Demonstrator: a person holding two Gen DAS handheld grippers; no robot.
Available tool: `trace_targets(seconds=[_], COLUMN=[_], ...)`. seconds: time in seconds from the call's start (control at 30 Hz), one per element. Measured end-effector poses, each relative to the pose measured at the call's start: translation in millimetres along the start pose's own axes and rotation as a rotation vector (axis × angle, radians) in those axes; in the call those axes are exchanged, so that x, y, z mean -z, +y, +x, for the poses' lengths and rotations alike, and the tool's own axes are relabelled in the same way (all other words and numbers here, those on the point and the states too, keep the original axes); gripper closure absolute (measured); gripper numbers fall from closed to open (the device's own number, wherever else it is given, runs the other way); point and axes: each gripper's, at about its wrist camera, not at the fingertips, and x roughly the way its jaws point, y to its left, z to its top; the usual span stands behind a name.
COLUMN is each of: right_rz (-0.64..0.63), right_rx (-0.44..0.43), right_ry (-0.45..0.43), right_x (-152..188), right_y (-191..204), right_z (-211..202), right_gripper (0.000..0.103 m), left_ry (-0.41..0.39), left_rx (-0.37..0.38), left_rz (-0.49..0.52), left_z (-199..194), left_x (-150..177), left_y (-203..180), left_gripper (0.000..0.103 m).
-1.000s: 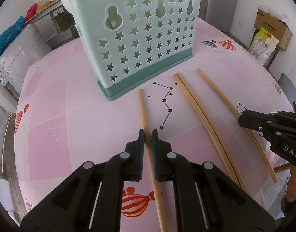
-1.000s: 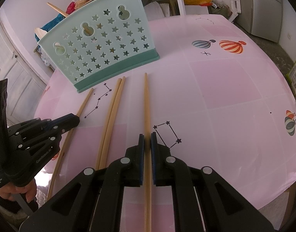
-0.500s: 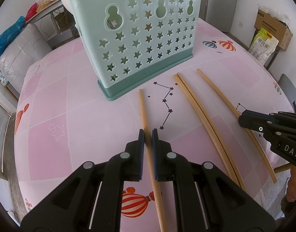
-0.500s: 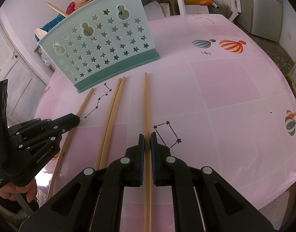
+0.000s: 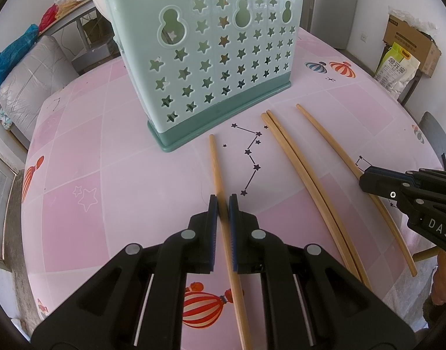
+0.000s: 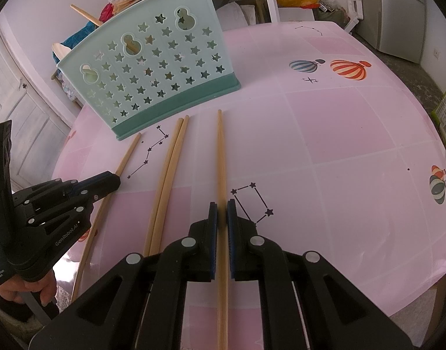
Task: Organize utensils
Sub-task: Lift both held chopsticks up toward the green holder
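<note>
**Both grippers clamped on chopsticks lying on the bench**

The left gripper (image 5: 222, 199) has its jaws closed on the leftmost chopstick (image 5: 215, 163), which runs between the blue pads and lies flat on the pink bench (image 5: 120, 192). Its far tip points toward the base of the mint-green utensil holder (image 5: 211, 67) and stops just short of it.

The right gripper (image 6: 222, 207) likewise has its jaws pressed together on the rightmost chopstick (image 6: 220, 151), gripped partway along its length, with the stick flat on the bench and its tip pointing toward the holder's right corner.

Between the two held sticks lies a pair of chopsticks (image 5: 293, 157), touching each other side by side and untouched by either gripper. All four sticks lie roughly parallel, in front of the holder.

The holder stands upright near the far side of the bench, its wall pierced with star and gourd-shaped holes, on a darker green base. In the right wrist view, a wooden utensil handle (image 6: 84, 14) sticks out above its rim.

The bench cover shows hot-air balloons (image 5: 205, 306) and constellation drawings (image 5: 252, 157). A person's hand (image 6: 24, 287) holds the left gripper's handle at the lower left edge of the right wrist view.
</note>
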Motion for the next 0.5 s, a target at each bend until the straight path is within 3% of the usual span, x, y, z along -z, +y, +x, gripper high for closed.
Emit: trace_targets(seconds=[0.5], right_rz=[0.001], right_rx=[-0.001], right_ry=[0.0], right_x=[0.4], right_y=[0.1], right_z=[-0.1], right_gripper=[0.096], left_ry=[-0.002], left_rx=[-0.001], left_rz=[-0.001], left_z=[0.2], left_x=[0.6], left_y=[0.1], left_gripper=[0.097])
